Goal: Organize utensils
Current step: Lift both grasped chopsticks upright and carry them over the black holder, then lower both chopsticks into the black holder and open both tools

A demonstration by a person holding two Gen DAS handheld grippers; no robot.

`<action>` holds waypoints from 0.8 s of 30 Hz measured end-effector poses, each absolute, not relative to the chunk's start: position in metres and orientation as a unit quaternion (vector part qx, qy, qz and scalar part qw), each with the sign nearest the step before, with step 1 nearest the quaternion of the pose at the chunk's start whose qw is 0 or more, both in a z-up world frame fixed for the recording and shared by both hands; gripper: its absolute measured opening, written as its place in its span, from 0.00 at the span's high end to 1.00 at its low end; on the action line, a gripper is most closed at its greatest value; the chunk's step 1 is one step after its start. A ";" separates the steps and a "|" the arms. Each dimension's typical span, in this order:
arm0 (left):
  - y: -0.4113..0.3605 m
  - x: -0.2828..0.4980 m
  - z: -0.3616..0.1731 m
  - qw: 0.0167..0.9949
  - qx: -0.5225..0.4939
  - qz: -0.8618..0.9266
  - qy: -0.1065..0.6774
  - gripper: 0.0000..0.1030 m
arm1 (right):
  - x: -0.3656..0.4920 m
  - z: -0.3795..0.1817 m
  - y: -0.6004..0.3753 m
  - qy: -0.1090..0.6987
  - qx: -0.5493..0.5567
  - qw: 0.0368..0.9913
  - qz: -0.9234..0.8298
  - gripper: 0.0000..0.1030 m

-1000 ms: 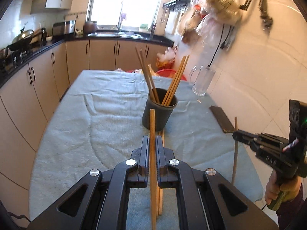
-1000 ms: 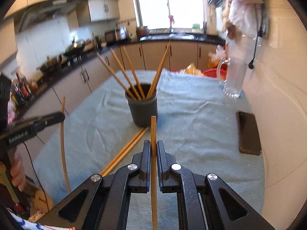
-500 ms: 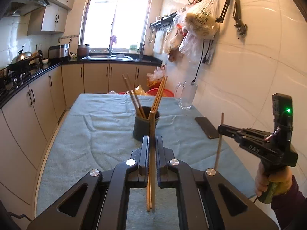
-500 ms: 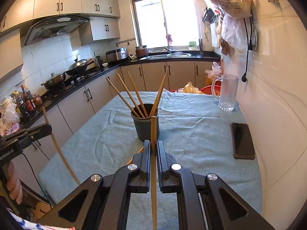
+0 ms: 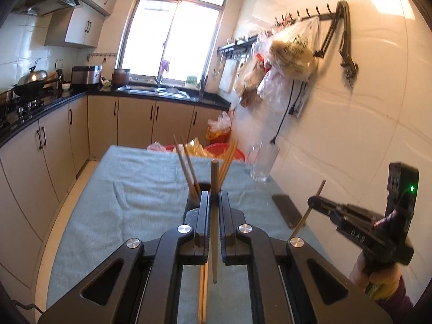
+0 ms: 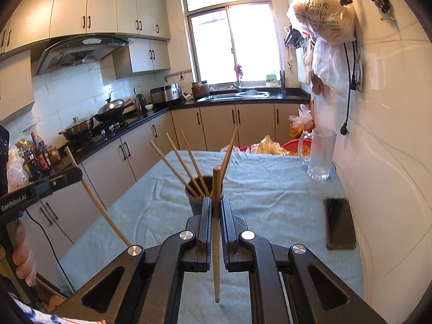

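Observation:
A dark cup (image 6: 195, 202) holding several wooden chopsticks stands mid-table on the blue-grey cloth (image 6: 270, 194). My right gripper (image 6: 215, 202) is shut on one chopstick (image 6: 216, 243), held upright in the air just in front of the cup. My left gripper (image 5: 213, 195) is shut on another chopstick (image 5: 214, 232), also raised; the cup (image 5: 190, 205) is mostly hidden behind its fingers. Two loose chopsticks (image 5: 202, 291) lie on the cloth under the left gripper. Each view shows the other gripper off to the side, the right gripper (image 5: 316, 202) and the left gripper (image 6: 77, 175), each gripping its stick.
A black phone (image 6: 340, 222) lies near the wall at the table's right side. A glass mug (image 6: 321, 156) stands at the far right corner. Red basins and bags sit beyond the far edge. Bags hang on the tiled wall (image 5: 351, 135). Cabinets run along the left.
Both grippers have risen with their chopsticks and tilted up, so the cup and cloth sit lower in both views. The loose chopsticks stayed on the cloth.

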State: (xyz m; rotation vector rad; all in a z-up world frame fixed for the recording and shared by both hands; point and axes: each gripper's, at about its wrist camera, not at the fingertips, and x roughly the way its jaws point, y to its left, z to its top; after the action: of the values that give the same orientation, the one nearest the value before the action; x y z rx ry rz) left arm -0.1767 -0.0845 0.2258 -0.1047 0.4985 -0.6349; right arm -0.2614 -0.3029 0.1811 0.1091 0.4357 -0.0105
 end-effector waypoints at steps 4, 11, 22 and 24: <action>-0.097 -0.156 0.250 0.927 -0.054 -0.300 0.218 0.95 | -0.242 0.201 -0.305 0.199 0.055 0.979 -0.002 0.94; -0.132 -0.106 0.283 0.942 -0.053 -0.276 0.185 0.95 | -0.198 0.247 -0.313 0.152 0.074 0.986 0.001 0.94; -0.182 -0.029 0.248 0.936 -0.043 -0.260 0.235 0.95 | -0.120 0.238 -0.329 0.144 0.128 0.981 -0.022 0.94; -0.187 -0.021 0.232 0.931 -0.035 -0.257 0.256 0.95 | -0.107 0.221 -0.329 0.165 0.132 0.977 -0.024 0.94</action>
State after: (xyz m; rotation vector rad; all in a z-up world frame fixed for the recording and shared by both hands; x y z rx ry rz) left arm -0.0208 -0.1868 0.2317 -0.0717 0.5231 -0.5265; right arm -0.1073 -0.3295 0.2208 0.2668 0.3328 -0.0489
